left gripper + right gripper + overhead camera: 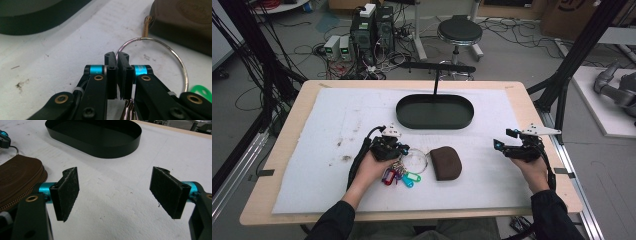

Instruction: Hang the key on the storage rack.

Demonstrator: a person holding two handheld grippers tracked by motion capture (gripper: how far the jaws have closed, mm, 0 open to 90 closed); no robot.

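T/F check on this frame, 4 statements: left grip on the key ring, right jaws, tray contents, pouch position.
1. The left gripper is shut on the key ring. True.
2. The right gripper is shut on the brown pouch. False: its jaws stand open over bare mat, beside the pouch.
3. The black tray holds the keys. False: it is empty; the keys lie by the left gripper.
4. The pouch lies between the two grippers in the high view. True.
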